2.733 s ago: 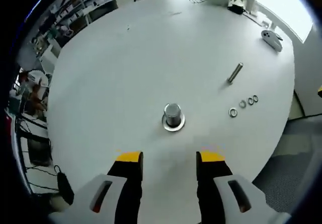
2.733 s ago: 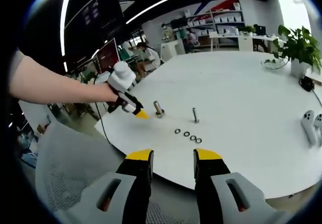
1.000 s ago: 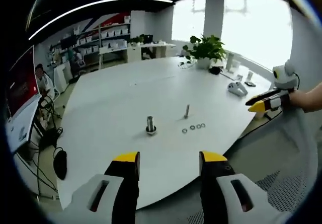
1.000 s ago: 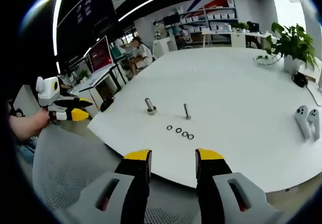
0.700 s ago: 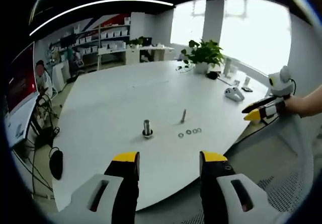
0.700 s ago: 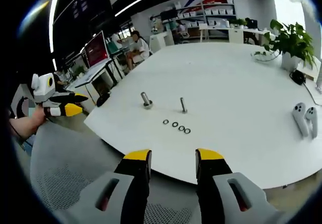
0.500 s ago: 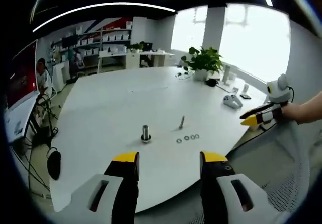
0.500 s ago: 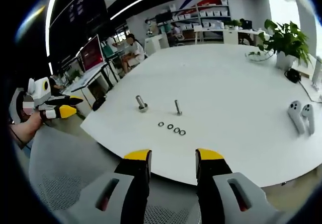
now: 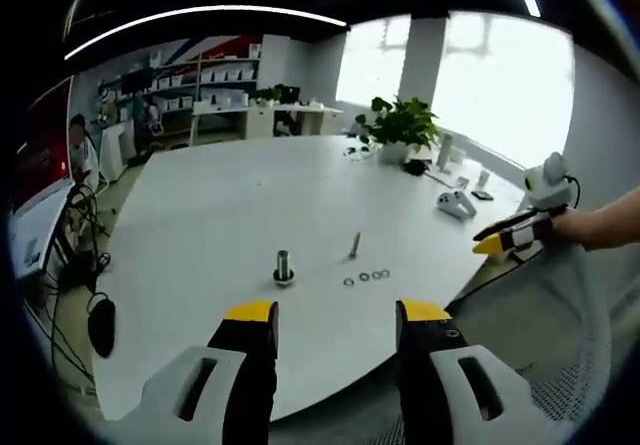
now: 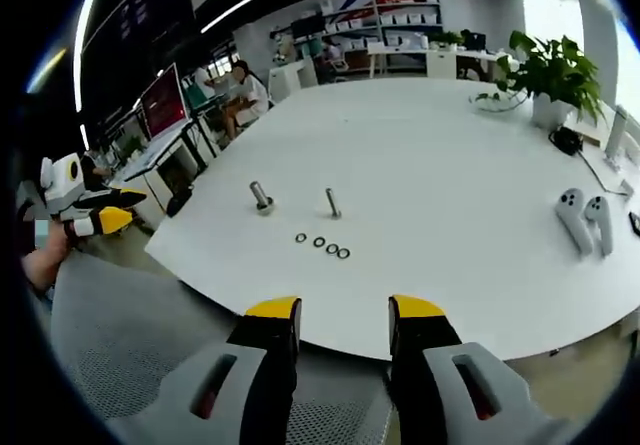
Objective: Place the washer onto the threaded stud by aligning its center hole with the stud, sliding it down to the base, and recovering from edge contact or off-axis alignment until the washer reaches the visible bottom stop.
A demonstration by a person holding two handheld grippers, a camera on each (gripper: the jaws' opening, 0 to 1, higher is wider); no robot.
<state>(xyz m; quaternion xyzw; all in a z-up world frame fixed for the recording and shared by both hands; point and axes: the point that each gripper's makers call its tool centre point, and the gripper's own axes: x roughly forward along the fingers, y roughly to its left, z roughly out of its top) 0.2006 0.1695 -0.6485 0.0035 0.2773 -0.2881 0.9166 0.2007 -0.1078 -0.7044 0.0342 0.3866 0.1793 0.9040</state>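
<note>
2 grippers, left gripper (image 9: 324,317) and right gripper (image 10: 330,315), level off the table (image 9: 200,215) edge, jaws parted, empty.

A large white table (image 9: 220,215) with a rounded edge takes up the middle of an open office. At its far side stands a potted plant (image 9: 398,125) in a white pot, in front of tall bright windows (image 9: 500,85) split by a white column (image 9: 425,55). White shelving (image 10: 420,10) with boxes lines the back wall, and a low white desk (image 9: 255,115) stands before it. A curved strip light (image 9: 200,15) runs across the dark ceiling. A red screen (image 10: 162,100) sits on a side desk where a person (image 10: 247,90) is seated. A grey mesh chair (image 10: 130,355) stands close to the table's near edge.
</note>
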